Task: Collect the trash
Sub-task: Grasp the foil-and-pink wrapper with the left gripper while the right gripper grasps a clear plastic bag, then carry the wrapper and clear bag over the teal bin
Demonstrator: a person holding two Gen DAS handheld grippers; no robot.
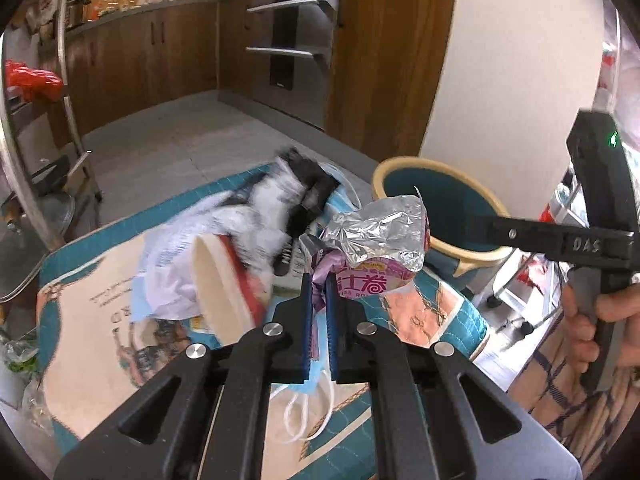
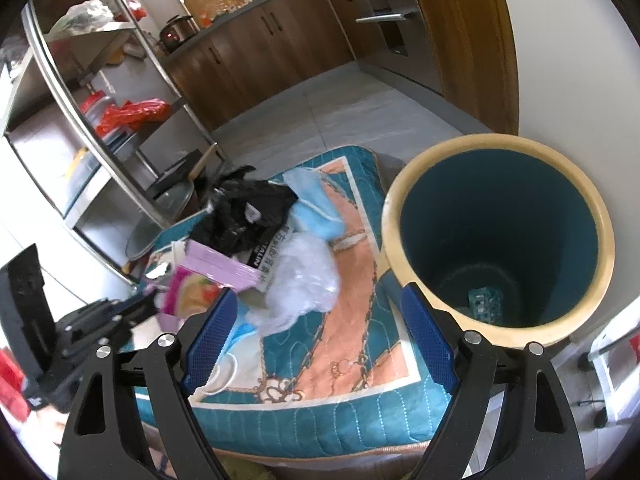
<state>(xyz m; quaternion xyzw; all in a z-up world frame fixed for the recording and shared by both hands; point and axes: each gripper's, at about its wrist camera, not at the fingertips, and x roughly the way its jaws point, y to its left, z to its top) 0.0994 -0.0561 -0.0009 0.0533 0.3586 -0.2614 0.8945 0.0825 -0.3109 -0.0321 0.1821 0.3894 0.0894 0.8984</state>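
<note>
- Crinkled silver foil and pink printed film make up the snack wrapper point(image 1: 372, 252) that your left gripper point(image 1: 319, 300) has pinched by one gathered corner, jaws nearly together with only the thin film between the ribbed blue pads; a corner grip suits something this limp, since the rest simply hangs free
- The wrapper sits just above the litter pile point(image 2: 276, 248) on the quilted cloth point(image 2: 340, 364), not yet over the bin point(image 2: 404, 216)
- The teal bin with its cream rim stands at the cloth's right edge, mouth up and close by, so I'd judge it the drop point; something small already lies at its bottom
- Your right gripper point(image 2: 320, 340) hovers with jaws wide apart, holding nothing, aimed between pile and bin
- Still on the cloth: a black crumpled bag point(image 2: 244, 212), clear crackly plastic point(image 2: 304, 276), soft blue face masks point(image 2: 316, 208) and a stiff paper cup point(image 1: 224, 280), all light and easily squashed
</note>
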